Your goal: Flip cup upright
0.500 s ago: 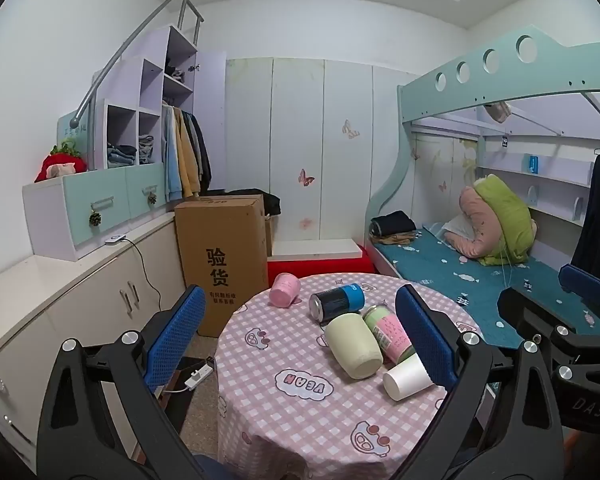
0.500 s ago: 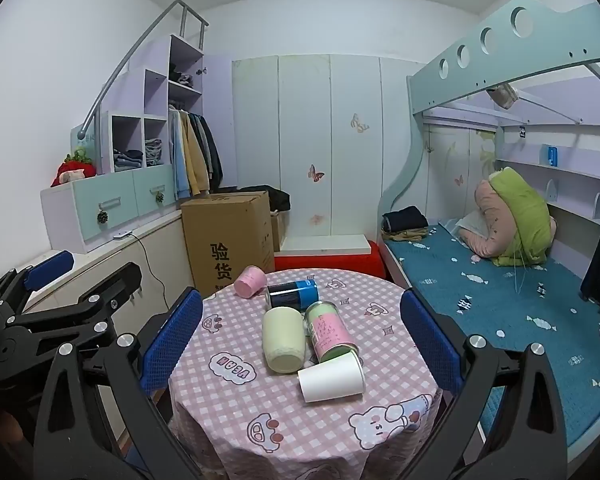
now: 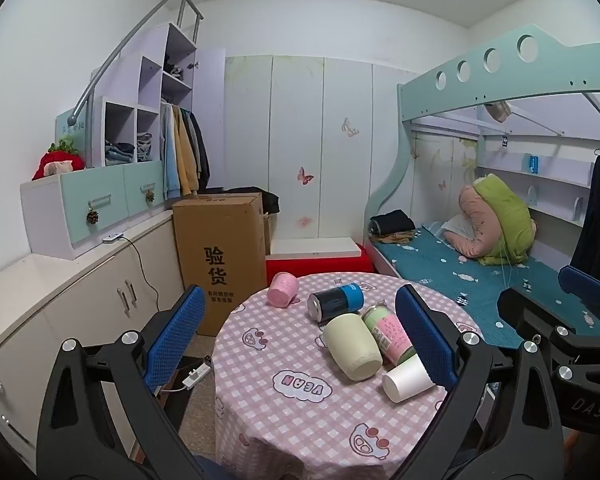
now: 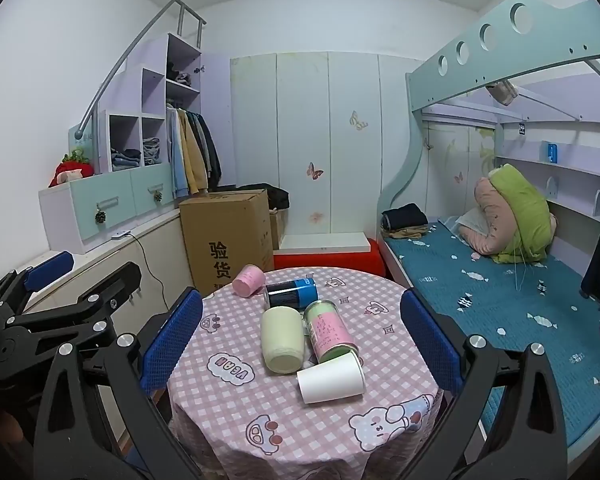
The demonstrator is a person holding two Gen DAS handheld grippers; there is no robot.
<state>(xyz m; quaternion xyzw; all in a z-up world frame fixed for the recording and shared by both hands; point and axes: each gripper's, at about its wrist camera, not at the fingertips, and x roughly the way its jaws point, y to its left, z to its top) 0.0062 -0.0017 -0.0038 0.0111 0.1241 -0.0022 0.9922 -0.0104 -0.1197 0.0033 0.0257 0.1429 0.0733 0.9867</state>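
Cups are seen lying on their sides on a round table w/ pink checked cloth, ahead of and below both tools. Left gripper is held above the near edge, blue pads spread wide, nothing between them. Right gripper is likewise wide open and empty, held over the table's near side; the left tool is seen at its left.

White paper cup is nearest to the right gripper, approx. centred between its fingers, on its side. Just beyond it, touching or nearly so, cream cup and green-pink can are laid side by side. Dark blue can is found farther ahead, also tipped over. Pink cup is farthest, toward the far-left table edge, on its side.

In the left wrist view the white paper cup is seen just beside the right-hand pad; whether they touch can't be told.

Cardboard box is stood beyond the table, to the left.
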